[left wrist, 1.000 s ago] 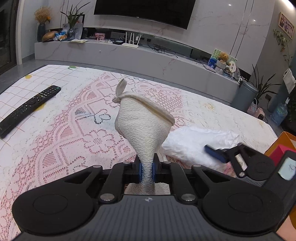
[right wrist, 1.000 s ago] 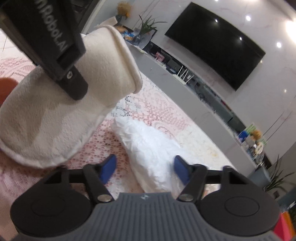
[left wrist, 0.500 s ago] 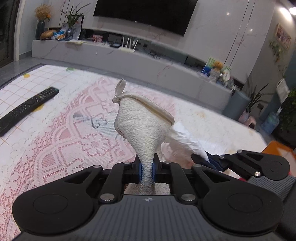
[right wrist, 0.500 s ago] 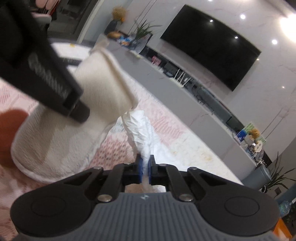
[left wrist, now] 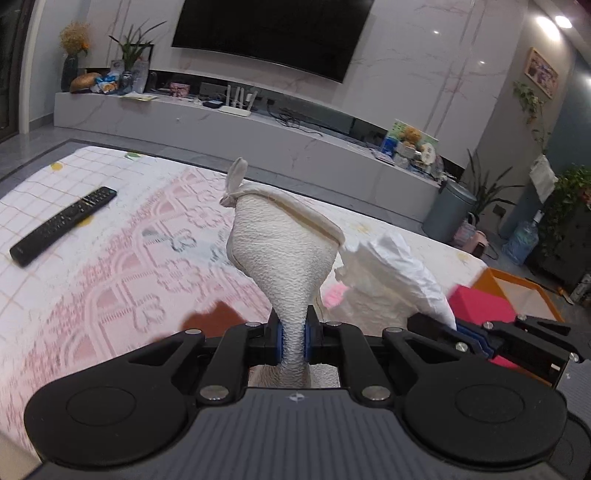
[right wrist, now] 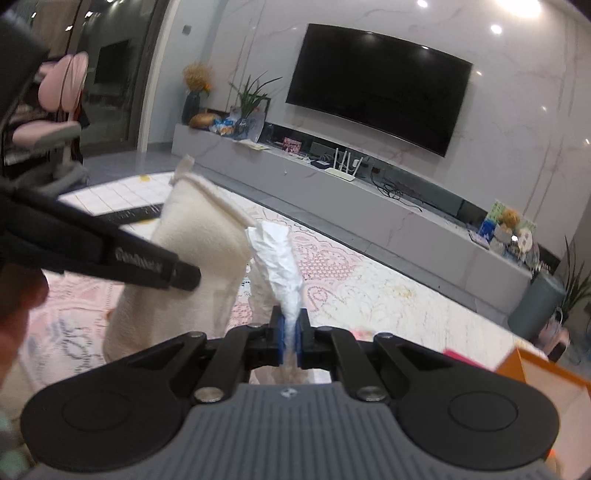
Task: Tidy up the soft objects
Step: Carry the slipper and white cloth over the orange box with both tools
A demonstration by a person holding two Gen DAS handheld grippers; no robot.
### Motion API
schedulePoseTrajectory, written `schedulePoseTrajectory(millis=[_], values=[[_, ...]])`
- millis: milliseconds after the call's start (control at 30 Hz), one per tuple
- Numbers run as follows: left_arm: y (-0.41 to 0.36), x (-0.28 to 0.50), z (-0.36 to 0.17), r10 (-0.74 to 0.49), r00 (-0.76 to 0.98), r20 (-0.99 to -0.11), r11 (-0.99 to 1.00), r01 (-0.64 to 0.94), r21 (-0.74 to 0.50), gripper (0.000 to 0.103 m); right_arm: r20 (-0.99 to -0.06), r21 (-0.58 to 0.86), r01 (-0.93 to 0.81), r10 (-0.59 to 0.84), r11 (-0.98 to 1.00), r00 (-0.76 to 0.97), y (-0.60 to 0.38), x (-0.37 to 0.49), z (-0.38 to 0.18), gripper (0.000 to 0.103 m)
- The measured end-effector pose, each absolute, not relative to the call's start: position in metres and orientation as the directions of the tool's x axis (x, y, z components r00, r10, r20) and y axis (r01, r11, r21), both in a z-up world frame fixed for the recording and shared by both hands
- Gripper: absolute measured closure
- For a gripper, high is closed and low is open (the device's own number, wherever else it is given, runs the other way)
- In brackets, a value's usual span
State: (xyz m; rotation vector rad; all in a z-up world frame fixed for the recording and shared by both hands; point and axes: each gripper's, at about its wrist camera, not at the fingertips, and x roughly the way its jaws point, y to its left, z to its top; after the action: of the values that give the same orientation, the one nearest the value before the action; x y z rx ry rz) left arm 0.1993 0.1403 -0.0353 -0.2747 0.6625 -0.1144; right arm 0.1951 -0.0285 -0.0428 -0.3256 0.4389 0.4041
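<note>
The left gripper (left wrist: 293, 339) is clenched on a cream towel (left wrist: 284, 251), which stands up from between its blue pads and flares wide above them, a small knotted loop at its top. The right gripper (right wrist: 291, 338) is clamped on a crumpled white cloth (right wrist: 277, 254) that rises straight out of its pads; in the left wrist view this cloth (left wrist: 391, 273) sits just right of the towel, with the right gripper (left wrist: 476, 339) beneath it.

Ahead of both tongs lies a table under a pink lace cover (left wrist: 122, 266). A black remote (left wrist: 62, 225) rests far to the left of the left gripper, well apart from the towel. Beyond the table run a long grey console (left wrist: 258, 129) and a wall television (left wrist: 273, 33). To the right of the tongs an orange box (left wrist: 517, 291) and something pink (left wrist: 480, 302) are partly cut off by the right gripper.

In the right wrist view the left tool's black arm (right wrist: 110, 251) crosses in front of the towel (right wrist: 199, 266), hiding part of it. The lower ends of both cloths are hidden behind the gripper bodies.
</note>
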Motion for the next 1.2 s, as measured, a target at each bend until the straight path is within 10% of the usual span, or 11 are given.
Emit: schedulePoseTrajectory(millis=[1200], values=[[-0.136, 0.205, 0.027, -0.597, 0.591, -0.543, 0.797, 0.515, -0.315, 0.092, -0.351, -0.171, 0.027, -0.086, 0.985, 0.932, -0.312, 0.098, 0.021, 0.100]])
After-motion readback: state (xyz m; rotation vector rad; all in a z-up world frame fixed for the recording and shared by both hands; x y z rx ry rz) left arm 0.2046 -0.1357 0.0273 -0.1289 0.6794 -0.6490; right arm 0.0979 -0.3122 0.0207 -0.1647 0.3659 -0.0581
